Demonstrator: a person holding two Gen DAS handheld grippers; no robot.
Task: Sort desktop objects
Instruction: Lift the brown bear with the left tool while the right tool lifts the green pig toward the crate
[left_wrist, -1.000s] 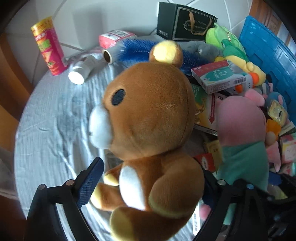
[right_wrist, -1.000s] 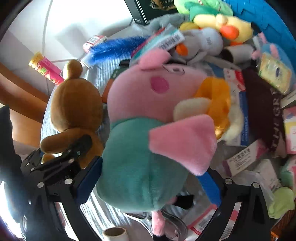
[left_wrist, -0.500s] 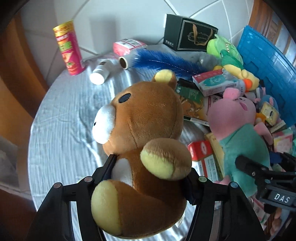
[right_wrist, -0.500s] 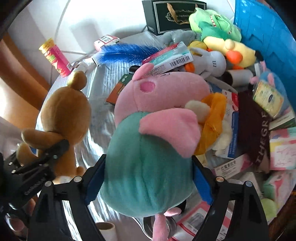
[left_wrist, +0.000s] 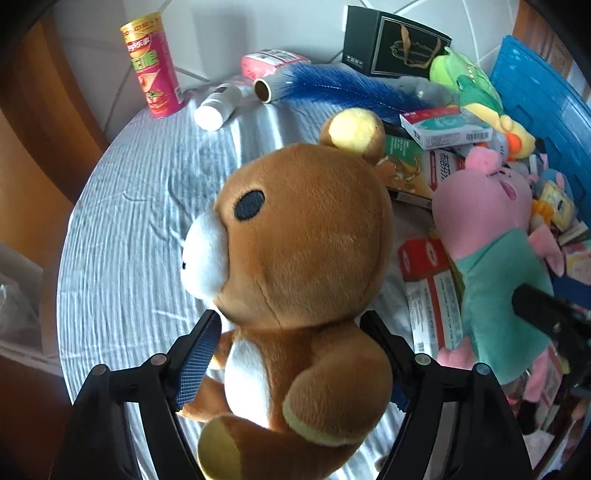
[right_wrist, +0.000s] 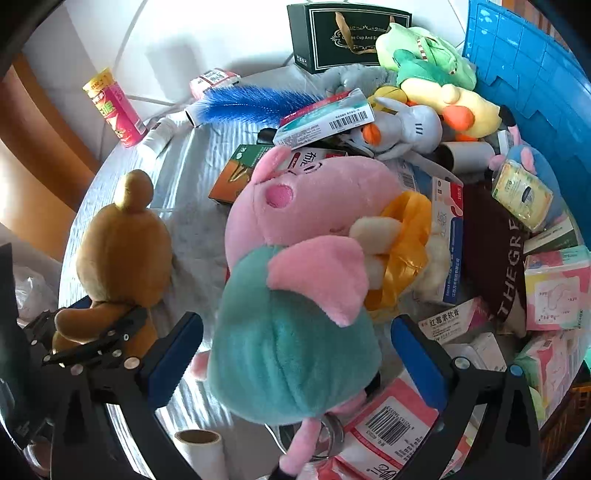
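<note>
A brown plush bear (left_wrist: 306, 258) sits upright on the pale blue cloth (left_wrist: 147, 206), facing left. My left gripper (left_wrist: 291, 321) straddles its body, jaws opening; the left blue pad (left_wrist: 199, 362) stands just clear of it, so the bear is not squeezed. A pink pig plush in a teal shirt (right_wrist: 295, 325) lies between the jaws of my right gripper (right_wrist: 297, 325), which are opening wide, with gaps at both blue pads (right_wrist: 173, 354). The bear (right_wrist: 122, 251) and left gripper (right_wrist: 92, 347) show at the left of the right wrist view.
A pink snack can (left_wrist: 153, 66), a white bottle (left_wrist: 218, 107) and a blue feather duster (left_wrist: 332, 85) lie at the back. Boxes, packets and plush toys pile up on the right beside a blue crate (right_wrist: 535, 74). A black gift box (right_wrist: 347, 33) stands behind.
Both grippers squeezed their toys half a second ago and have since spread their jaws. The bear has shifted and fills more of the left wrist view; the pig sits loose between the right pads.
</note>
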